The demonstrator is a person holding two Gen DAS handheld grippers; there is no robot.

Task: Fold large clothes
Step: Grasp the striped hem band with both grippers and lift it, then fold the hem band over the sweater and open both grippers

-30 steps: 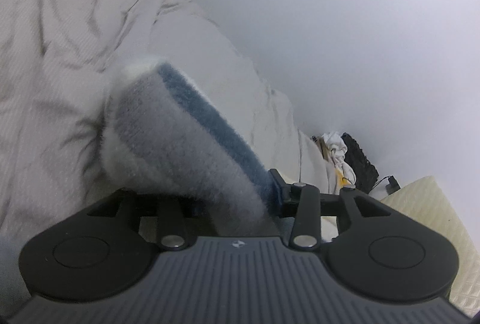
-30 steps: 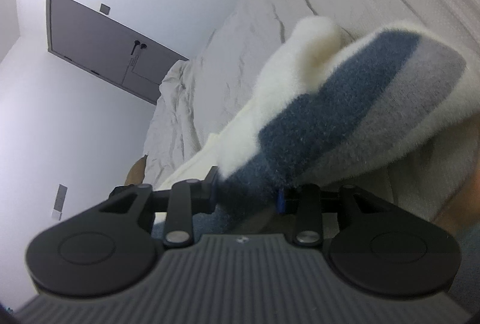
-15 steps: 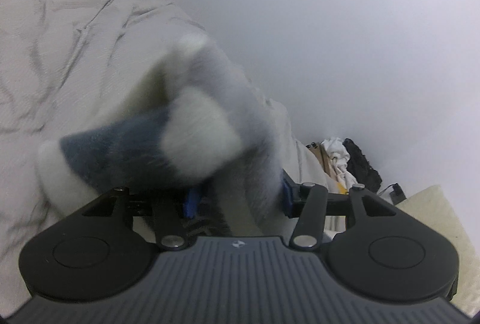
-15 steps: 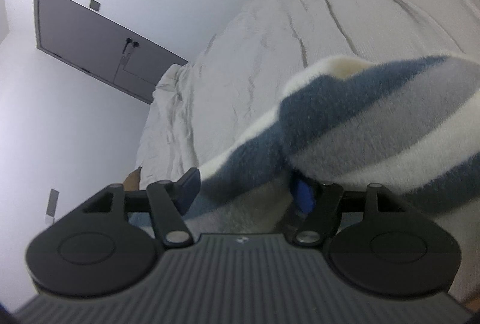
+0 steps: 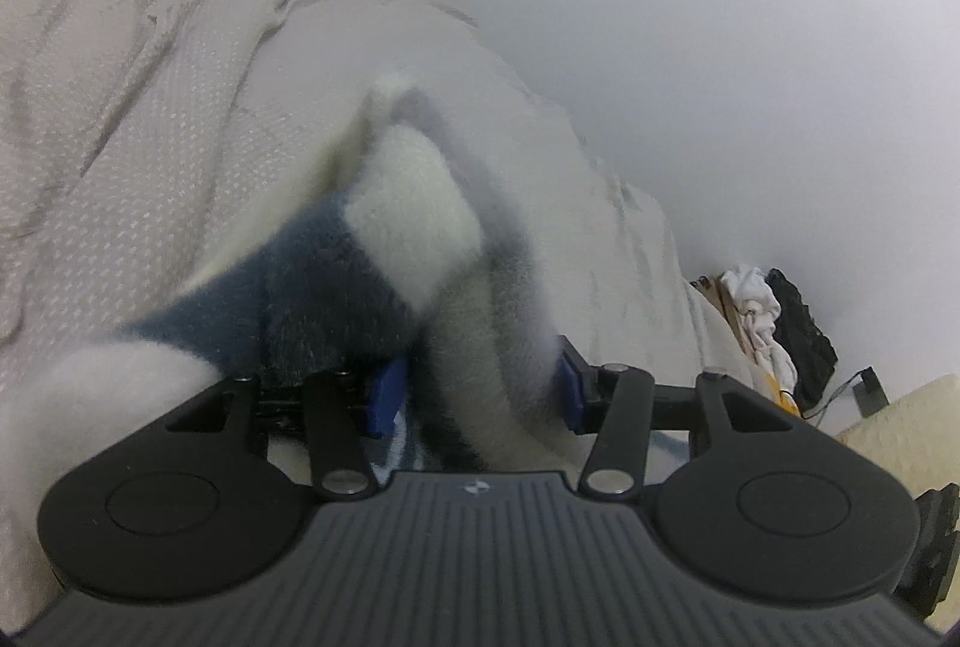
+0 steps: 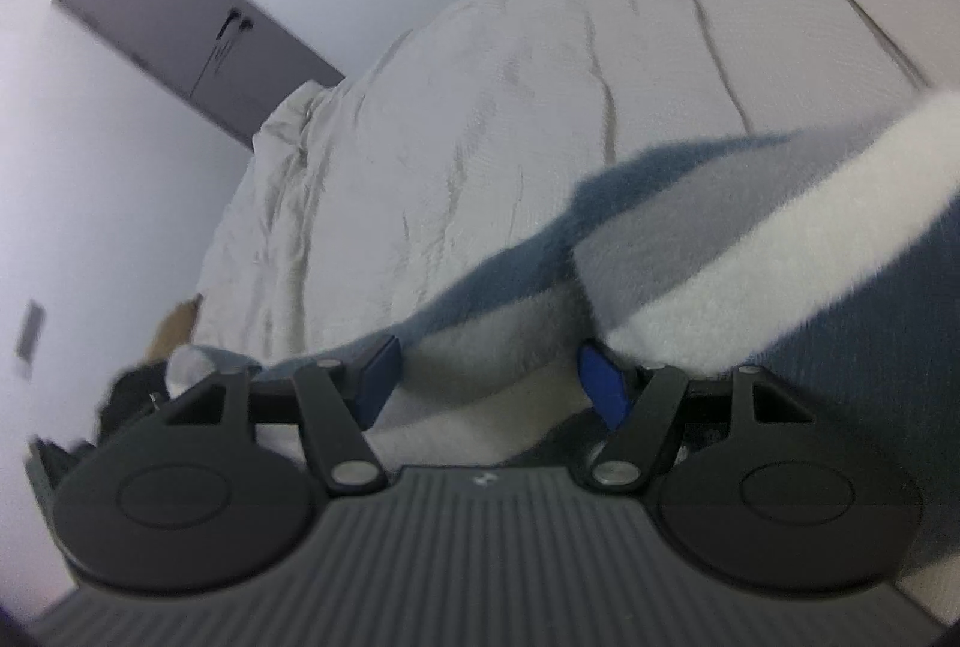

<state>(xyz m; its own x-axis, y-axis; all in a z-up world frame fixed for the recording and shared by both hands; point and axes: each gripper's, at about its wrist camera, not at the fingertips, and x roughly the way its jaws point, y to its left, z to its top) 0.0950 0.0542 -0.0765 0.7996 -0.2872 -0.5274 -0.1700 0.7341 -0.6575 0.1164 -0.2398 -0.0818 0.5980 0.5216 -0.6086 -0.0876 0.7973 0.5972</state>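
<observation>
A fluffy garment [image 5: 414, 227] striped in white, grey and dark blue lies bunched on the pale bed cover [image 5: 150, 107]. My left gripper [image 5: 477, 395] stands over it, jaws parted, and a loose fold of the fleece fills the gap between the blue pads [image 5: 384, 395]. In the right wrist view the same garment [image 6: 690, 203] stretches across the bed cover [image 6: 510, 107] from the lower middle to the right edge. My right gripper [image 6: 489, 383] is open wide, with slack fleece lying between its pads [image 6: 603, 389] and not pinched.
A white wall [image 5: 720, 47] runs along the bed's far side. A heap of white cloth [image 5: 756, 311] and a black item [image 5: 804, 329] sit by a cream mat [image 5: 900, 425]. A grey door [image 6: 180, 23] stands beyond the bed's end.
Both grippers were shut on the fleece a second ago and now stand open. The garment has sunk onto the bed. Both hands have swept sideways and slightly lower.
</observation>
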